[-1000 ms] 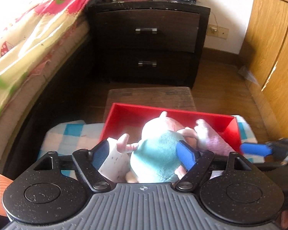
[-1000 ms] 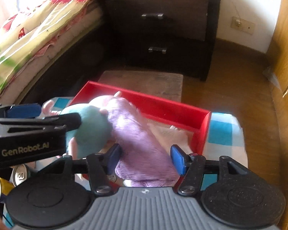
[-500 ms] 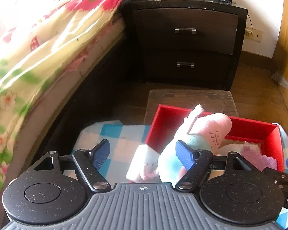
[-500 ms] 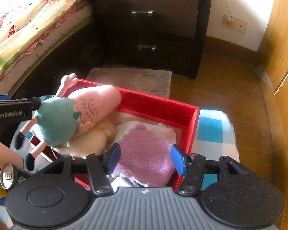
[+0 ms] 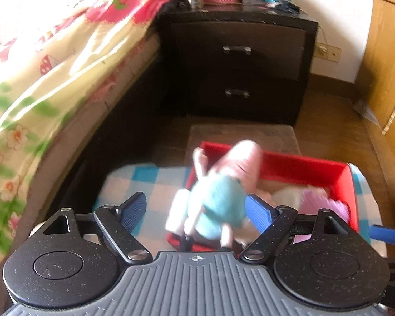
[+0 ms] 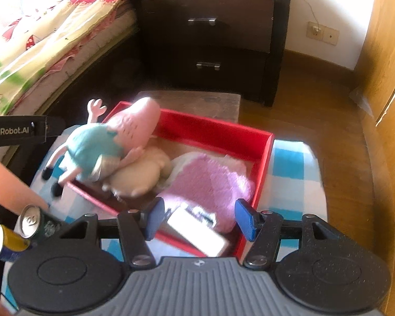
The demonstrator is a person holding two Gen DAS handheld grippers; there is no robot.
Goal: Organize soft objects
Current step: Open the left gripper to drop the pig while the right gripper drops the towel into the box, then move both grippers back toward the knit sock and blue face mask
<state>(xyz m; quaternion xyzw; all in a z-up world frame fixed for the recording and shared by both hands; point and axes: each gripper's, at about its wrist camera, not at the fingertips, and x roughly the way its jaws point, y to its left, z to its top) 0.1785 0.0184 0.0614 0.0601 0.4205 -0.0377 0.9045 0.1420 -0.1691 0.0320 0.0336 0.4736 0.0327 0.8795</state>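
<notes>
A red box (image 6: 263, 155) sits on a blue-and-white checked cloth (image 6: 289, 163). A pink pig plush in a teal shirt (image 6: 102, 144) lies over the box's left edge, its legs hanging outside; it also shows, blurred, in the left wrist view (image 5: 221, 197). In the box lie a beige plush (image 6: 139, 173), a purple fluffy cloth (image 6: 213, 179) and a flat white pack (image 6: 197, 229). My left gripper (image 5: 197, 210) is open and empty, near the pig. My right gripper (image 6: 200, 218) is open and empty above the box's near side.
Two drink cans (image 6: 21, 231) lie at the cloth's left front. A dark nightstand (image 6: 210, 34) stands behind, a low stool (image 6: 192, 102) just past the box. A bed with a floral cover (image 5: 39, 79) is left, wooden cabinets (image 6: 387, 79) right.
My left gripper has let go of the pig plush, which now rests over the box's left edge. My right gripper released the purple cloth into the box and pulled back.
</notes>
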